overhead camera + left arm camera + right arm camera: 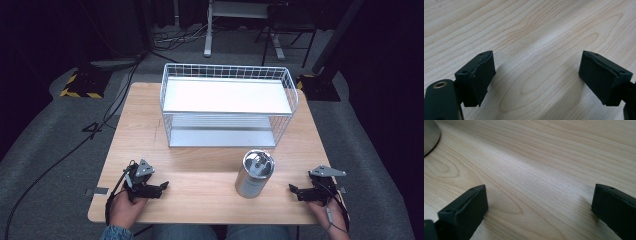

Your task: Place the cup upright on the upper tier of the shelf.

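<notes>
Left gripper (162,186) low over wooden table (200,170), jaws spread wide, nothing between; white wire rack (227,105) at back centre; steel canister (255,174) upright front centre-right; right gripper (292,189) beside it, jaws apart, empty

Glossy metal canister (254,174); matt wood table (200,170)

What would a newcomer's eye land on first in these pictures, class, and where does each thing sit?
The white wire rack with two shelves stands out first, at the far middle of the wooden table. Next comes the shiny metal canister, upright in front of the rack, slightly right of centre. Near the table's front edge, the left gripper and right gripper rest on either side with jaws open, holding nothing.
</notes>
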Demonstrator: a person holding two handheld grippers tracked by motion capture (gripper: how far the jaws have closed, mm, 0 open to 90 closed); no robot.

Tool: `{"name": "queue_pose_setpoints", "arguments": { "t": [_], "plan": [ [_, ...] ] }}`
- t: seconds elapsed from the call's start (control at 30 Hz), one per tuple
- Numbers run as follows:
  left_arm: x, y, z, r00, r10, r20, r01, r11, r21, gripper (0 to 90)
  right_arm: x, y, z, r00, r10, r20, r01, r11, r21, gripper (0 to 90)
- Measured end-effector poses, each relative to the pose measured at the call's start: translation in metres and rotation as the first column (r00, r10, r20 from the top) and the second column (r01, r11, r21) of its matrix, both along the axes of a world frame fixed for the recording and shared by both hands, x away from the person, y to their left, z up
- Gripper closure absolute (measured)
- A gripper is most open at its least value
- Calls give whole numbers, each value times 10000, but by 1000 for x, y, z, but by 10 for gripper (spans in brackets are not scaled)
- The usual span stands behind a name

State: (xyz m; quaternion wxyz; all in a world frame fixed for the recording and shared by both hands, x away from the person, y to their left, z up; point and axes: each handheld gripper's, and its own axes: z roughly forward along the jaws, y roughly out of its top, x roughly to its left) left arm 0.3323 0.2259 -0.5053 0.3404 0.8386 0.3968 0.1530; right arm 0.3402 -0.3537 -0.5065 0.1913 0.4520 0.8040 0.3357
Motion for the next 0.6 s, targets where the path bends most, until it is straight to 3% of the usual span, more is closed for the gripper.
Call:
{"name": "queue_pose_setpoints", "arguments": {
  "t": [0.6],
  "plan": [
    [1,-1,0,10000,69,-53,-69,10000,34,142,0,0,0,10000,92,-4,-92,10000,0,3]
  ]
}}
